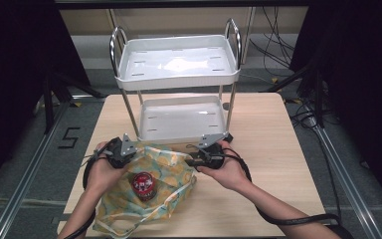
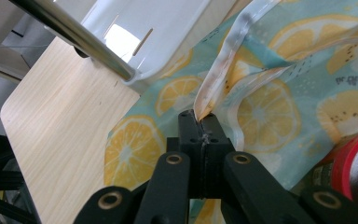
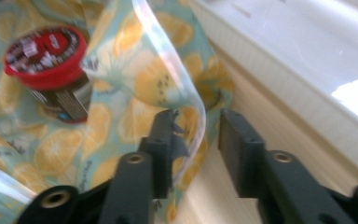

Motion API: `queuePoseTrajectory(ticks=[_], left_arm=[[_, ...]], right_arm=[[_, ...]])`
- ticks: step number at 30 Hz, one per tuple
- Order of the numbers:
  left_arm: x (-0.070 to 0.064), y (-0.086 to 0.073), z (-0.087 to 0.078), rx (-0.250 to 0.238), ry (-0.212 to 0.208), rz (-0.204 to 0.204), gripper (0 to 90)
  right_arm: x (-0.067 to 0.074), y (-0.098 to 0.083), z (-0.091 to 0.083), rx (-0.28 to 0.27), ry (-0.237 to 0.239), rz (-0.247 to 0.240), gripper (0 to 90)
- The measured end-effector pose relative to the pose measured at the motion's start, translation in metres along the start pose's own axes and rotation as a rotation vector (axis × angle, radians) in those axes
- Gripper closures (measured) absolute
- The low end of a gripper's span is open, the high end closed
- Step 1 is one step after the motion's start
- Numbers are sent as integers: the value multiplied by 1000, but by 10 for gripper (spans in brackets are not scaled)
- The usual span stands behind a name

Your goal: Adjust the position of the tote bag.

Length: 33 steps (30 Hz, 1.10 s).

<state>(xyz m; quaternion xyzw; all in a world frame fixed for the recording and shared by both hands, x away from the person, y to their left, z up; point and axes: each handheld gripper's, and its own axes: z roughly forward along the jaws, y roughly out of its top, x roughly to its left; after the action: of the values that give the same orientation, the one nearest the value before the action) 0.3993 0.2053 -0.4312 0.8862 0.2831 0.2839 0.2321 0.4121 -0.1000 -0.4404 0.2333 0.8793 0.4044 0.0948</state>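
A lemon-print cloth bag lies open at the table's front, with a red-lidded jar standing inside it. My left gripper is at the bag's left rim. In the left gripper view its jaws are shut on the bag's white-edged hem, with the jar at lower right. My right gripper is at the bag's right rim. In the right gripper view it stands open, and the bag's rim hangs loose beside its left jaw. The jar sits to the left.
A white two-tier cart with chrome handles stands on the wooden table just behind the bag; its lower tray is close to both grippers. Cables lie on the floor at right.
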Motion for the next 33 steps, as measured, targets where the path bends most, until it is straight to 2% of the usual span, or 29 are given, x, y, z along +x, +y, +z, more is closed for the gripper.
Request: queuePoseTrajectory(ticks=[1,3,5,6,7,9,10,12,14,16,17,19,22,23,25,26,29,30,33], left_arm=[[1,0,0,9,3,10,895],[0,1,1,8,-1,9,895],[-1,1,3,-1,-6,-3,895],[-1,1,4,2,-5,-6,896],[0,2,5,9,6,3,896],[-1,2,6,1,-2,-9,896],[-1,2,6,0,-3,-10,896],[-1,1,6,-2,-3,-13,896],[0,1,6,8,-1,-6,896],[0,1,7,-1,-4,-20,896],[0,0,7,-5,-2,-22,896],[0,0,7,-6,-1,-24,896],[0,0,7,-7,-4,-23,896],[0,0,7,-7,-4,-23,895],[0,0,7,-8,-5,-22,895],[0,0,6,-8,-3,-22,895],[0,0,5,-13,-6,-25,893],[0,-1,5,-17,-5,-27,887],[0,-2,3,-21,-7,-32,867]], right_arm=[[0,3,-3,-30,-3,-9,603],[0,6,-6,-35,1,-26,564],[1,9,-7,-75,4,-23,524],[1,11,-9,-86,10,-38,499],[1,11,-9,-86,10,-38,499],[4,14,-8,-119,19,-21,472],[4,16,-8,-153,26,-50,461],[7,19,-8,-208,27,-52,446],[9,22,-7,-231,44,-71,431],[12,25,-7,-247,53,-78,424],[14,26,-6,-245,60,-63,420],[15,27,-3,-233,60,-87,424],[15,27,1,-210,59,-93,462],[15,27,2,-192,61,-87,503],[15,26,4,-141,75,-95,642],[14,25,6,-141,56,-111,708],[12,24,9,-91,67,-80,855],[10,23,10,-61,54,-76,900],[8,22,12,-35,53,-67,900]])
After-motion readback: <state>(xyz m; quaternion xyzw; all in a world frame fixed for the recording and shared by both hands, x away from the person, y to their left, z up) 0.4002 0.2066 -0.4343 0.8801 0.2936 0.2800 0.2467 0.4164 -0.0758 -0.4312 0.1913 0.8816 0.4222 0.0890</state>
